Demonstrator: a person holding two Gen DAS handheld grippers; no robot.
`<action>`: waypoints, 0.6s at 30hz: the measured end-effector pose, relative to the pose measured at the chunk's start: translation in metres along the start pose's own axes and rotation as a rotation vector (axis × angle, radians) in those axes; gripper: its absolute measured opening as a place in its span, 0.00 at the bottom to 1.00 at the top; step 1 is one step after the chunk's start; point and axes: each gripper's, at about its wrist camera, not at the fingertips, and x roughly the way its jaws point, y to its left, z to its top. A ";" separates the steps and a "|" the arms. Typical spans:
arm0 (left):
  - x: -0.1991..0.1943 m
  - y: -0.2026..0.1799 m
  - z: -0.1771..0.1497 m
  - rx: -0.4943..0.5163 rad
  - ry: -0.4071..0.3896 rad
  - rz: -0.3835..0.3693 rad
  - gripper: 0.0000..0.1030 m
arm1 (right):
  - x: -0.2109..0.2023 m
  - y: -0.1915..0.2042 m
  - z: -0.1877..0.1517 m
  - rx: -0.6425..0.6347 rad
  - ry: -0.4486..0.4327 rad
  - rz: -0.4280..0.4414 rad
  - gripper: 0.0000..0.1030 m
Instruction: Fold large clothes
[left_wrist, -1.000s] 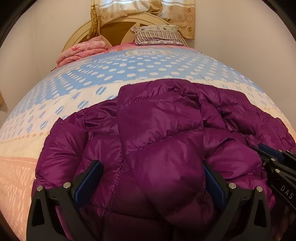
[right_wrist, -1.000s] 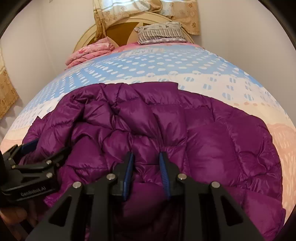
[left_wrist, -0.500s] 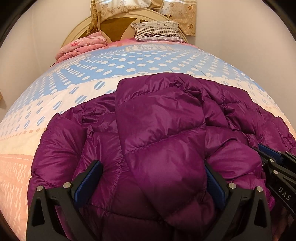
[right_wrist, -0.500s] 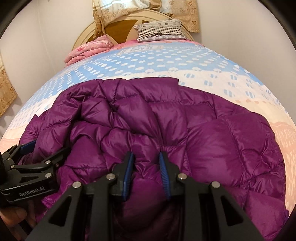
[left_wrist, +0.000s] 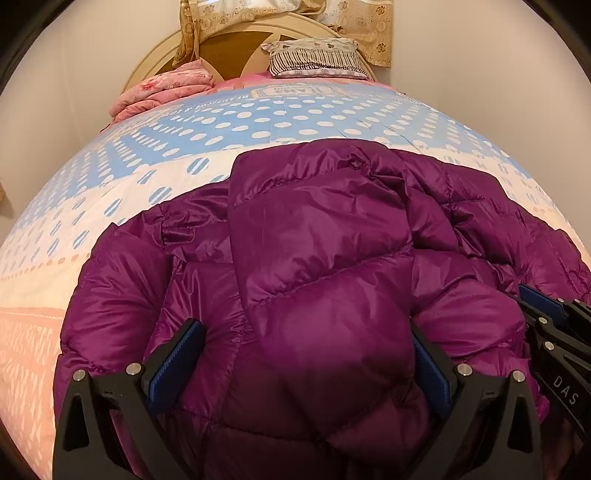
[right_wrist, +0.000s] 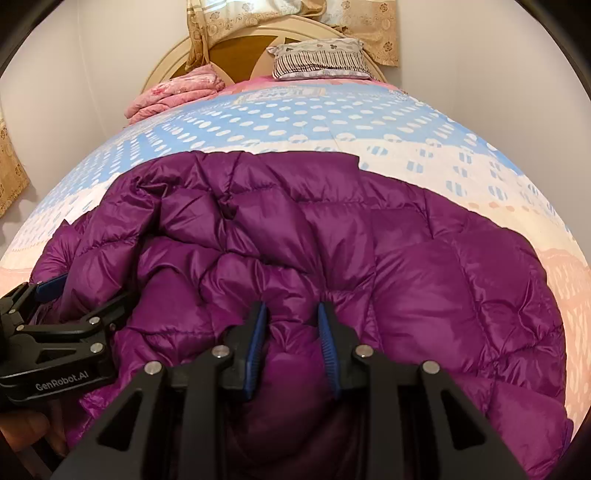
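Note:
A large purple quilted down jacket (left_wrist: 317, 266) lies bunched on the bed and fills the lower half of both views (right_wrist: 406, 266). My left gripper (left_wrist: 306, 339) stands wide open with a thick puffed fold of the jacket between its blue pads. My right gripper (right_wrist: 291, 325) is nearly shut, pinching a bunched fold of the jacket. The right gripper shows at the right edge of the left wrist view (left_wrist: 554, 332); the left one shows at the left edge of the right wrist view (right_wrist: 62, 317).
The bed (left_wrist: 280, 122) has a blue, white and peach dotted cover. A folded pink quilt (left_wrist: 162, 90) and a striped pillow (left_wrist: 317, 59) lie by the round headboard (left_wrist: 236, 55). Curtains (right_wrist: 295, 14) hang behind. Walls stand close on both sides.
Both grippers have moved forward over the bed with the jacket; its far edge now lies further up the cover. The jaws have kept their positions.

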 end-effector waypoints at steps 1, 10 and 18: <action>0.000 0.000 0.000 0.000 0.000 0.001 0.99 | 0.000 0.000 0.000 -0.002 0.000 -0.001 0.32; -0.008 0.005 0.007 0.007 0.025 -0.011 0.99 | -0.002 0.004 0.006 -0.055 0.034 -0.034 0.34; -0.118 0.030 -0.027 0.066 -0.096 -0.020 0.99 | -0.089 -0.016 -0.022 -0.018 -0.033 0.038 0.69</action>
